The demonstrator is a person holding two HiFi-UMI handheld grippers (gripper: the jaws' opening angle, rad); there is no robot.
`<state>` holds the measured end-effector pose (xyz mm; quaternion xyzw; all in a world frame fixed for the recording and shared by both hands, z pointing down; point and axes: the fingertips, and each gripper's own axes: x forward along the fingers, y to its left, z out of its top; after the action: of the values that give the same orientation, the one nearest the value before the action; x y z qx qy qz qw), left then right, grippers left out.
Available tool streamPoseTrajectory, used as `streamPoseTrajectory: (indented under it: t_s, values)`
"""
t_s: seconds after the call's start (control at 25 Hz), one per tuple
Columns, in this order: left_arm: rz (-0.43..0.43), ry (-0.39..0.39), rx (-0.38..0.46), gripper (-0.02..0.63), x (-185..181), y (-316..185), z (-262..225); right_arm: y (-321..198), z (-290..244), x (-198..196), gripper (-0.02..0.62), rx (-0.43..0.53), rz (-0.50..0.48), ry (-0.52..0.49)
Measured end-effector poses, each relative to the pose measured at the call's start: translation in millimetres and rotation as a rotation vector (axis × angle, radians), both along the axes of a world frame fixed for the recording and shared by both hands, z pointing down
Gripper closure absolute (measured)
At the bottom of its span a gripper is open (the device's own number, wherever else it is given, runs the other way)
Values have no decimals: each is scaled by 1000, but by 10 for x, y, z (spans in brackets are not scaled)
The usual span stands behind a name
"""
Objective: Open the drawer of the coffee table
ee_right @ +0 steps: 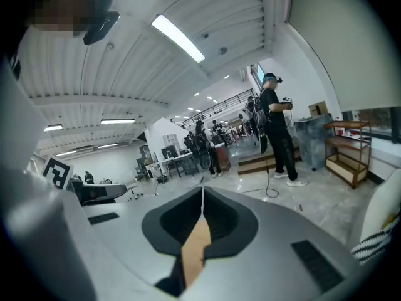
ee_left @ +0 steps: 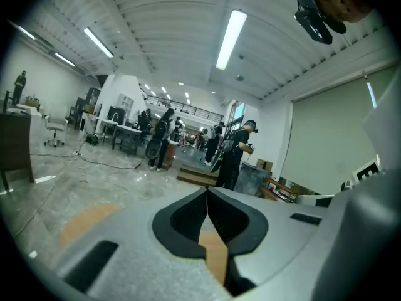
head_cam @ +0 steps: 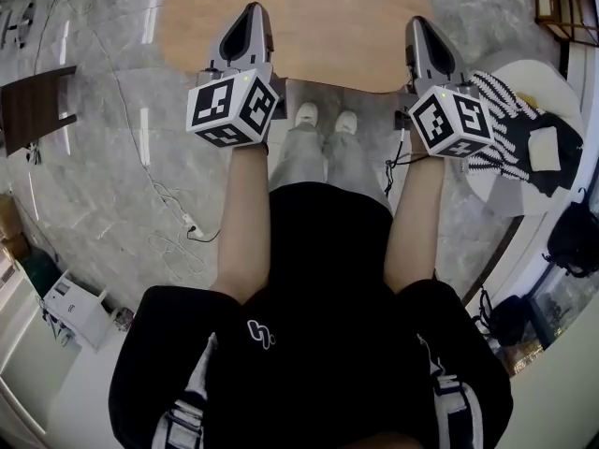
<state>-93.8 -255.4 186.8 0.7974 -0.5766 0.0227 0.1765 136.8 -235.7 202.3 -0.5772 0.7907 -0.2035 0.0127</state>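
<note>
The left gripper [head_cam: 252, 15] hangs above the near edge of the coffee table [head_cam: 309, 26]. Its jaws are pressed together on nothing, and only the wooden top shows through the slit. The drawer is in no view; it is presumably under that top, on the side facing the person. The right gripper [head_cam: 419, 26] hangs over the table's right end, jaws likewise closed and empty. This looks like the approach, before any contact. Next, one gripper must drop to the drawer front, spread its jaws and take the pull.
</note>
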Motion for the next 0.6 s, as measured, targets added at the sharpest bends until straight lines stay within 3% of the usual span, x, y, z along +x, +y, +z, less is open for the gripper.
streamPoseTrajectory:
  t_s: [0.6]
  values:
    - [68,-5,-249,595,-58,423,1402,312,971,-98,583,-187,-40,52]
